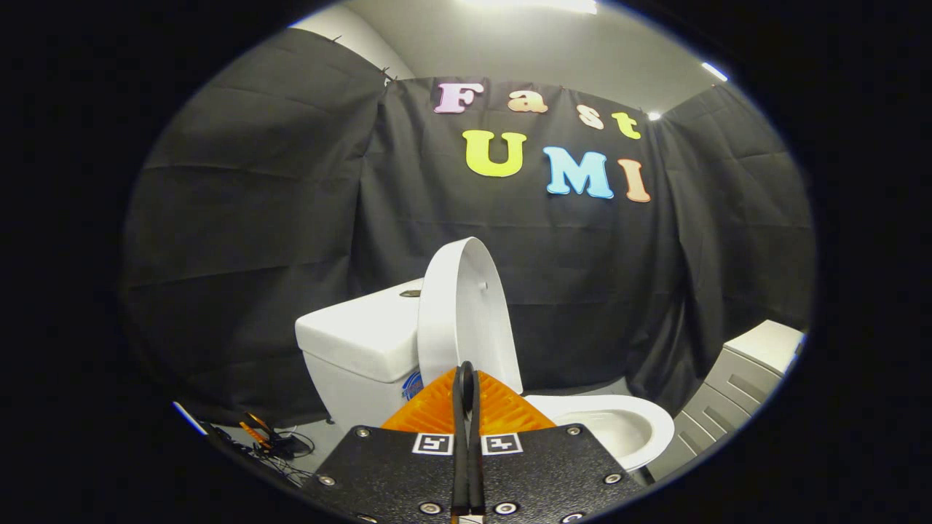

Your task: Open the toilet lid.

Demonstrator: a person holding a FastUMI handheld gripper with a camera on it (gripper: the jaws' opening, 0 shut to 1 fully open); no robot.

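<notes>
We see the hand-held gripper [466, 378] level and aimed at the white ceramic toilet [364, 349], its orange ribbed fingers [502, 407] pressed together on nothing. The white oval plastic toilet lid [466, 306] stands upright against the toilet's tank, just beyond the fingertips. A grey drawer cabinet [743, 386] sits right of the toilet's bowl.

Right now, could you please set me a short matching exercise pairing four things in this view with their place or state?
Things:
1. toilet lid
2. toilet bowl
3. hand-held gripper
4. grey cabinet

Place or state:
A. fingers shut together, holding nothing
B. raised upright against the tank
C. standing beside the bowl, on the side away from the tank
D. uncovered, just beyond the fingers

Pairs: 1-B, 2-D, 3-A, 4-C
</notes>
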